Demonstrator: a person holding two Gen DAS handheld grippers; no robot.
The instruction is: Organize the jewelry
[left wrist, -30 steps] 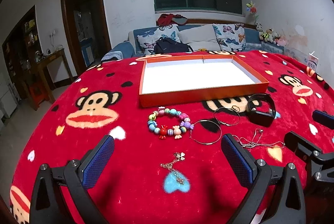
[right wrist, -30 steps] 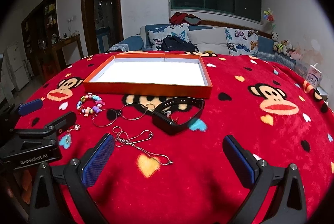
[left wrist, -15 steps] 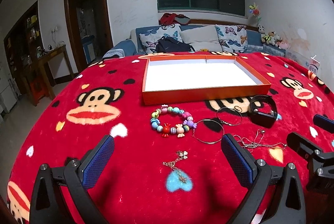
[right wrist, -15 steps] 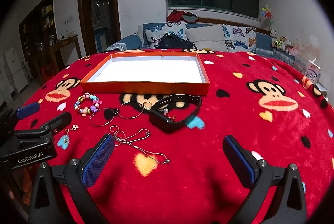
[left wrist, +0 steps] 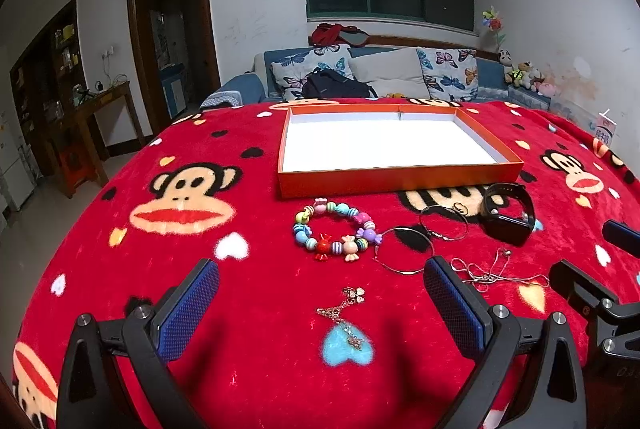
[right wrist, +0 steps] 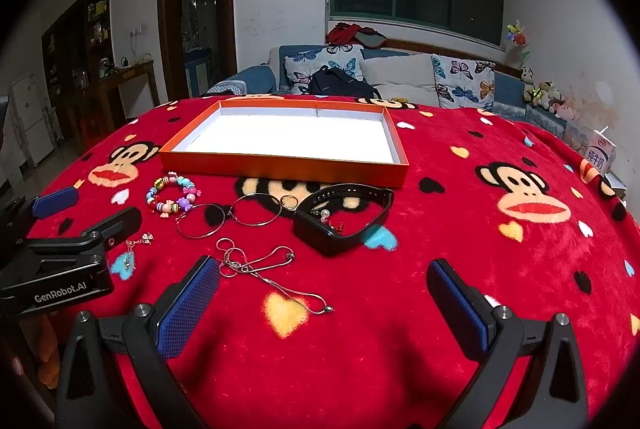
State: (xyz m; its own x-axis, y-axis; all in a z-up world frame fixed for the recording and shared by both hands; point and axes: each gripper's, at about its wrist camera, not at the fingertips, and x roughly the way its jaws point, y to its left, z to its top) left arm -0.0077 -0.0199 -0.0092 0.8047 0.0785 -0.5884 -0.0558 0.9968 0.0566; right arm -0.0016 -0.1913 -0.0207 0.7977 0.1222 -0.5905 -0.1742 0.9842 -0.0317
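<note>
An orange tray (left wrist: 400,177) with a white floor lies on the red monkey blanket; it also shows in the right wrist view (right wrist: 280,167). In front of it lie a coloured bead bracelet (left wrist: 334,229), two thin bangles (left wrist: 404,251), a small ring (left wrist: 460,207), a black smart band (left wrist: 508,215), a silver chain (left wrist: 486,271) and a gold charm bracelet (left wrist: 346,313). My left gripper (left wrist: 320,313) is open, low over the gold charm bracelet. My right gripper (right wrist: 322,313) is open over the silver chain's (right wrist: 264,269) near end, in front of the black band (right wrist: 340,221).
A sofa (left wrist: 380,77) with butterfly cushions and a black bag stands behind the table. A milk carton (right wrist: 600,151) sits at the right edge. A wooden side table (left wrist: 92,109) and a doorway are to the left. The blanket (right wrist: 500,269) drops away at the right.
Both grippers have drifted slightly; the jewelry sits a little differently in view. Nothing was taken hold of and the jaws stay open.
</note>
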